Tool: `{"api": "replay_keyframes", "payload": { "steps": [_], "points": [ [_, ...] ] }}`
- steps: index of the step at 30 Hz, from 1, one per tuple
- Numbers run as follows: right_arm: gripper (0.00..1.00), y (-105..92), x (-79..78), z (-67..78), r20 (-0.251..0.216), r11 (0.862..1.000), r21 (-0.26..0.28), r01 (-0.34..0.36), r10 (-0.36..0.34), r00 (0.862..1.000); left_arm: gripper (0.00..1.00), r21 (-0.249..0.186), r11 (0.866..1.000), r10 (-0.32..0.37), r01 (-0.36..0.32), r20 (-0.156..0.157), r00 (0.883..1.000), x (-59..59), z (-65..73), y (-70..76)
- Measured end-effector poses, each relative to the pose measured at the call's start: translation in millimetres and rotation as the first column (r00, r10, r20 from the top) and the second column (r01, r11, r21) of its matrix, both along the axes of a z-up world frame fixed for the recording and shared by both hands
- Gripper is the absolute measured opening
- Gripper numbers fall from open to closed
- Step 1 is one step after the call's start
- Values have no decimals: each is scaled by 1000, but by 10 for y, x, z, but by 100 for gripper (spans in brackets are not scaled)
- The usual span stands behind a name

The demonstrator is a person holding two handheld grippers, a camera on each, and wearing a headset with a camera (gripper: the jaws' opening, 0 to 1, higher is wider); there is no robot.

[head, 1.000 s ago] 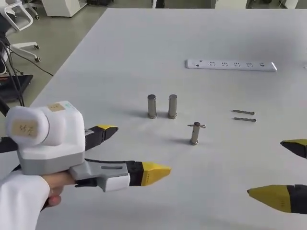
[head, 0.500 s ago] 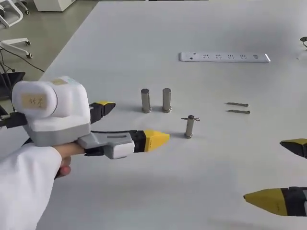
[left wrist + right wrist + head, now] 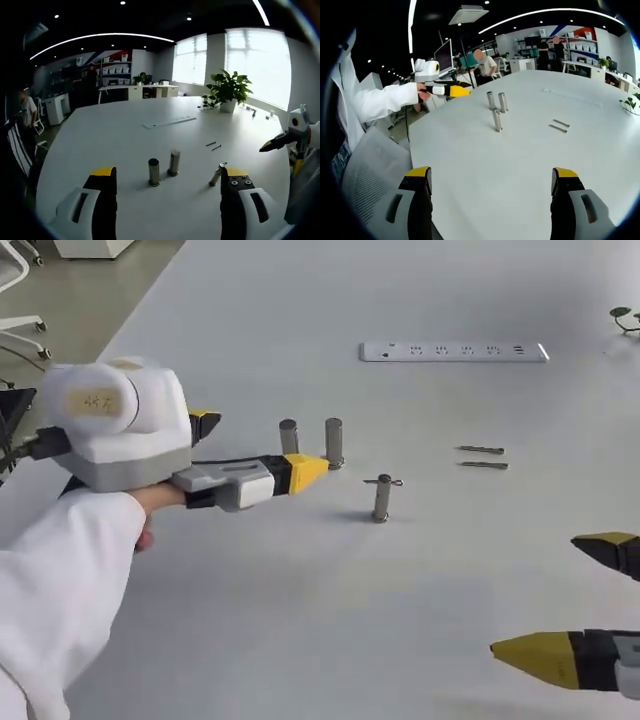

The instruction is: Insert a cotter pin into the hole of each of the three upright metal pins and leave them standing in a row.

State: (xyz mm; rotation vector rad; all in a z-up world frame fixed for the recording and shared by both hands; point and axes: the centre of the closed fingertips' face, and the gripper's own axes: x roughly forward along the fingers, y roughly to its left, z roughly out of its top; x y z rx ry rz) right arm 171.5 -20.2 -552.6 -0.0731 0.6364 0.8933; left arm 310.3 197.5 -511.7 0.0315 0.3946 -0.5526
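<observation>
Around the middle of the counter [image 3: 300, 620]: three upright metal pins. Two bare, first bare pin [image 3: 289, 437] and second bare pin [image 3: 334, 443], close side by side. Fitted pin [image 3: 382, 502] apart from them, nearer the front edge, with an inserted cotter pin [image 3: 383, 481] crosswise through its top. Toward the right edge lie two loose cotter pins [image 3: 481, 450], parallel, seemingly kept handy for the bare pair. By the far edge, a power strip [image 3: 455, 351].

Left claw [image 3: 265, 442]: stands spread wide, holds nothing, points at the bare pair, likely to steady one. Right claw [image 3: 540, 595]: equally wide, empty, hangs by the front-right corner, probably free to fetch a loose pin.

In the head view the picture's edge cuts off most of the right claw. Overlapped there by the left claw's yellow tip: the second bare pin's foot, so contact unreadable. In the left gripper view, both bare pins sit ahead between the jaws, apart from them. Too small to make out: holes in the bare pins.
</observation>
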Motion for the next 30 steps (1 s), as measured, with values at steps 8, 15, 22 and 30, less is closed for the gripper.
{"api": "replay_keyframes", "payload": {
  "steps": [8, 15, 22, 30],
  "points": [
    [97, -12, 43, 50, 9, 999, 20, 28, -28, 1000, 70, -12, 1000, 0, 0, -32, 999, 212, -151, 3],
    [97, -20, 81, 55, 13, 999, 22, 35, -35, 999, 53, 4, 1000, 0, 0, -73, 997, 340, -453, -75],
    [97, -21, 49, 49, 9, 1000, 22, 22, -22, 1000, 44, 48, 999, 4, 1, -98, 995, 469, -640, -128],
    [96, -40, 31, 44, 6, 999, 32, 19, -19, 1000, 37, 86, 996, 47, -37, -119, 992, 542, -743, -90]
  ]
}}
